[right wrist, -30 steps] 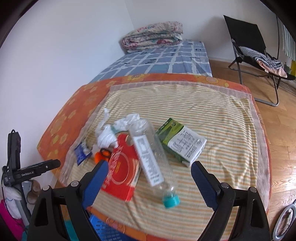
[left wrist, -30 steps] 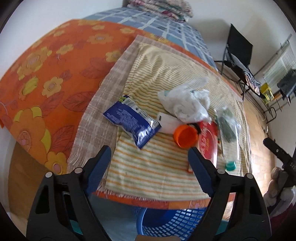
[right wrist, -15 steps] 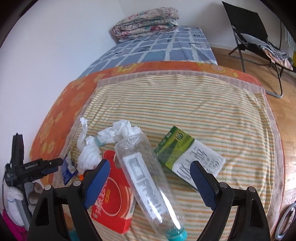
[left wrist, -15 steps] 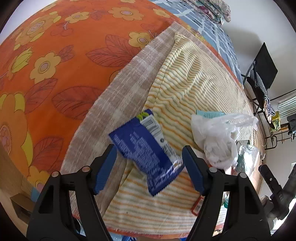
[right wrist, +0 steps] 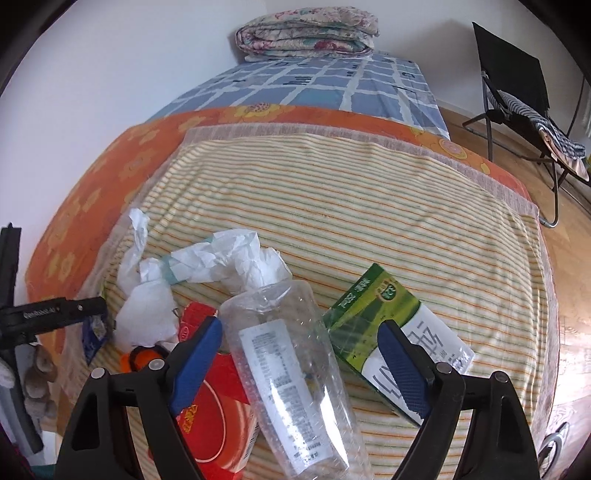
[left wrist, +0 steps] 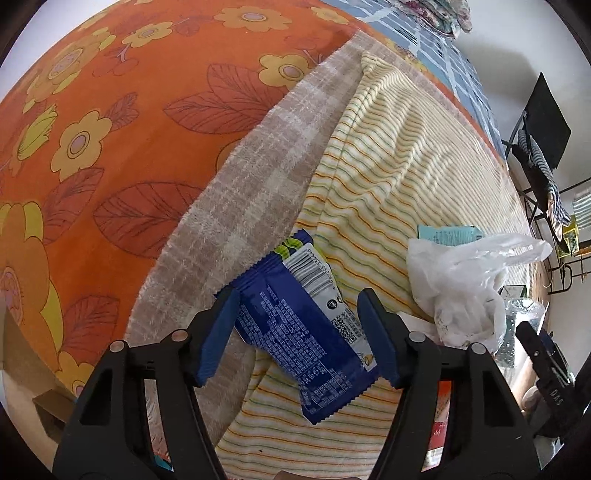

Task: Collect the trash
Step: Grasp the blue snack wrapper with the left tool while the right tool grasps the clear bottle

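Both claws hang spread over the litter, neither pinching anything yet. Between the pads of the left gripper (left wrist: 297, 332), whose jaws have just been closing, lies the blue wrapper (left wrist: 295, 328), flat on the cloth and apparently not yet squeezed. Just to that claw's right sits the crumpled white plastic bag (left wrist: 461, 291). The right gripper (right wrist: 301, 363) straddles the clear plastic bottle (right wrist: 291, 373), with the red packet (right wrist: 210, 417) under its left finger, the green-and-white carton (right wrist: 391, 328) behind its right finger, and an orange cap (right wrist: 138, 360) further off to its left. Judging by this, collecting has barely begun: every piece visible lies on the bed, none visibly binned. Beneath them spreads the striped towel (right wrist: 332, 192) on an orange floral cover (left wrist: 110, 147); beyond, a blue checked sheet (right wrist: 314, 85), a folded quilt (right wrist: 306, 33), and a black folding chair (right wrist: 517, 85) on the wooden floor.
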